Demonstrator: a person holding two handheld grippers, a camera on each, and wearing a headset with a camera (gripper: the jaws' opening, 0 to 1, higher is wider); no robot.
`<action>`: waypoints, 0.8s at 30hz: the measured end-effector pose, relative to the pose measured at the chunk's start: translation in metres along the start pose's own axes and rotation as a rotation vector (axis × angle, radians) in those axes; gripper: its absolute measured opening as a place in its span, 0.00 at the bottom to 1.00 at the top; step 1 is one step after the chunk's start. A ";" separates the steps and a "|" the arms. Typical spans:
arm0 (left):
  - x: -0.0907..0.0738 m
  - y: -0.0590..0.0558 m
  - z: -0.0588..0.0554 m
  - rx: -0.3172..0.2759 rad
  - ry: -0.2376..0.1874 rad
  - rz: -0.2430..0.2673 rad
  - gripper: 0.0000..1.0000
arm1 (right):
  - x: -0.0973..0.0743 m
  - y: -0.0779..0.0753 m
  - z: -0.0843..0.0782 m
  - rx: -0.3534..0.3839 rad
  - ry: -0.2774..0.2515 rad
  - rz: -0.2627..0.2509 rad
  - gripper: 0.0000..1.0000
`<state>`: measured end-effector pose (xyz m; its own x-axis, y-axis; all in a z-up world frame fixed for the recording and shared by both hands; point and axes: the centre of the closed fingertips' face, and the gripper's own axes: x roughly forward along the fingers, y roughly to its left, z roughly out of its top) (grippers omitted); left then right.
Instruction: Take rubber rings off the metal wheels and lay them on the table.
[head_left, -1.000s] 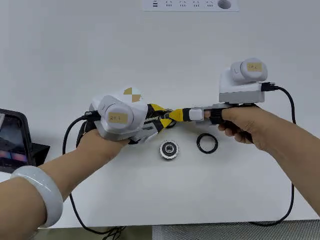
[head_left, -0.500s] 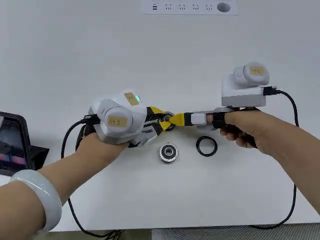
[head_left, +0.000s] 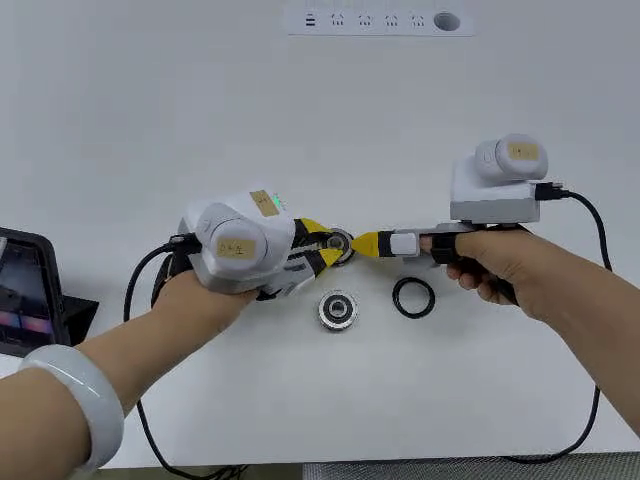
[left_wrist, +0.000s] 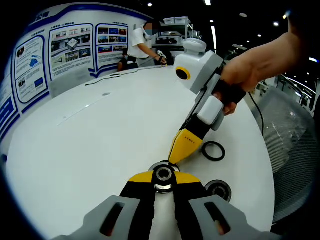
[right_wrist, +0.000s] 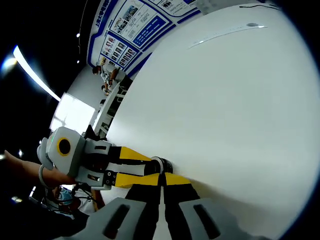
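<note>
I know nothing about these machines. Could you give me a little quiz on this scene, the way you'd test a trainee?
1. True or false: both claws are empty.
2. How many loose rubber rings lie on the table? A. none B. one C. three
3. Fill the blank: in the head view, the loose ring lies to the ___ of the second wheel, which lies flat on the table.

Key
1. False: the left claw grips a metal wheel, and the shut right claw has its tip at that wheel's rim.
2. B
3. right
</note>
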<state>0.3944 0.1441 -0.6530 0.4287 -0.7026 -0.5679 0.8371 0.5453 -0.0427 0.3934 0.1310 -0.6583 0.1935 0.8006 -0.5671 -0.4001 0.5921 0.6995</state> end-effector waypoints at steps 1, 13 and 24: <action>0.000 0.000 0.000 0.000 0.000 0.000 0.13 | 0.000 0.000 0.000 0.000 0.000 0.000 0.03; 0.000 0.000 0.000 -0.008 0.001 0.002 0.13 | 0.000 0.006 0.002 -0.022 -0.008 -0.005 0.02; 0.000 0.001 0.000 -0.007 -0.001 0.000 0.13 | 0.001 0.013 0.005 -0.037 -0.014 0.010 0.01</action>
<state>0.3949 0.1451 -0.6530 0.4294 -0.7026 -0.5674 0.8345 0.5488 -0.0481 0.3926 0.1398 -0.6474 0.2015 0.8079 -0.5538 -0.4347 0.5804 0.6886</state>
